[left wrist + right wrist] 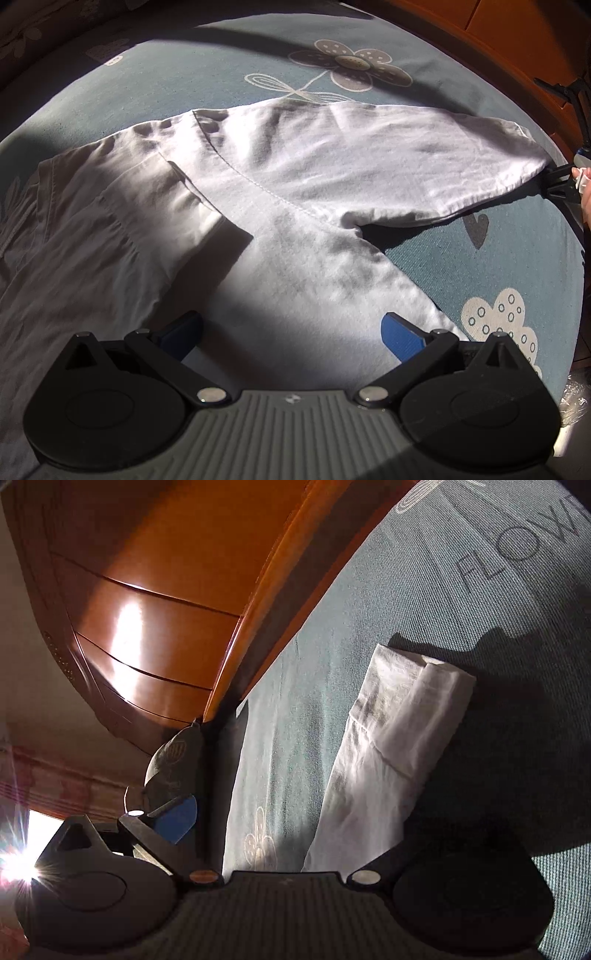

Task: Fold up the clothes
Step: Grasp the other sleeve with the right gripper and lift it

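Note:
A white long-sleeved shirt (pixel 288 206) lies spread on a blue flowered bedsheet (pixel 509 258). One sleeve (pixel 140 221) is folded across the body at the left. The other sleeve (pixel 424 155) stretches out to the right. My left gripper (pixel 291 334) hovers open over the shirt's lower body, with nothing between its blue pads (pixel 402 336). My right gripper (pixel 559 182) sits at the tip of the stretched sleeve. In the right wrist view it (pixel 291 816) stands open. The sleeve (pixel 391 746) lies along its right side and hides that fingertip.
A wooden bed frame (pixel 480 44) (pixel 166 627) borders the sheet (pixel 480 602) on the far right. A hand (pixel 585 206) holds the right gripper. A dark round object (pixel 173 760) sits beside the bed corner. Crinkled plastic (pixel 572 402) lies off the bed edge.

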The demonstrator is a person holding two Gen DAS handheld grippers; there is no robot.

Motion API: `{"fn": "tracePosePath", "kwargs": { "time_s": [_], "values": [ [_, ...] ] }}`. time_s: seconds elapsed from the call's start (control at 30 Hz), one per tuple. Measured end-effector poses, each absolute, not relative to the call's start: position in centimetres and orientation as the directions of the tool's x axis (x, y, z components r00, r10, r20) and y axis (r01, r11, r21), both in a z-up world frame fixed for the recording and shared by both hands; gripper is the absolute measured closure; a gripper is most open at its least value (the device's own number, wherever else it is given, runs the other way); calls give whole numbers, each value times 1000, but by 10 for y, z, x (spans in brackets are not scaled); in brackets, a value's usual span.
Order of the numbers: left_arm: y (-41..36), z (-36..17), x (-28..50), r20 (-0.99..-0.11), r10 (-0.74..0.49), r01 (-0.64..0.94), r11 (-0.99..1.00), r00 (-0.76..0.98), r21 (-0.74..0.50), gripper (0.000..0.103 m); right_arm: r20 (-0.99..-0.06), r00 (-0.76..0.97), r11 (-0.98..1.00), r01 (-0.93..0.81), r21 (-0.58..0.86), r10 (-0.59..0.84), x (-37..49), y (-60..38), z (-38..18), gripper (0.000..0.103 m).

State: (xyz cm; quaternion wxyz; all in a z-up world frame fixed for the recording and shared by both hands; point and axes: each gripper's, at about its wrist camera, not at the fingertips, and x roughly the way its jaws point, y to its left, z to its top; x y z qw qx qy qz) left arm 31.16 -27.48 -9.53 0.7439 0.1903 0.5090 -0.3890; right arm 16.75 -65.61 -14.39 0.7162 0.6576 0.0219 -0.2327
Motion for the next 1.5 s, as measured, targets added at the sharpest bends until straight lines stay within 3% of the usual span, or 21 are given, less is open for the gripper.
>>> {"fn": "tracePosePath", "kwargs": {
  "time_s": [0.23, 0.63, 0.9, 1.03, 1.3, 1.5],
  "values": [
    [-271, -94, 312, -903, -397, 794, 596, 165, -117, 1, -347, 894, 49, 375, 926, -283, 193, -670, -141, 0],
    [-244, -74, 318, -892, -412, 786, 607, 185, -118, 1, -178, 960, 23, 187, 982, -216, 205, -637, -100, 0],
    [-215, -66, 309, -907, -385, 842, 535, 168, -71, 1, -176, 981, 84, 183, 980, -88, 246, -599, -75, 0],
    [-203, -65, 297, -920, -357, 893, 451, 159, -20, 1, -222, 975, 133, 223, 966, -24, 271, -574, -67, 0],
    [-175, -65, 274, -946, -282, 957, 278, 162, 81, 1, -429, 900, 362, 377, 853, 75, 324, -523, -48, 0],
    [-153, -62, 273, -946, -276, 950, 301, 172, 85, 1, -532, 841, 477, 429, 767, 97, 342, -496, -45, 0]
  ]
}}
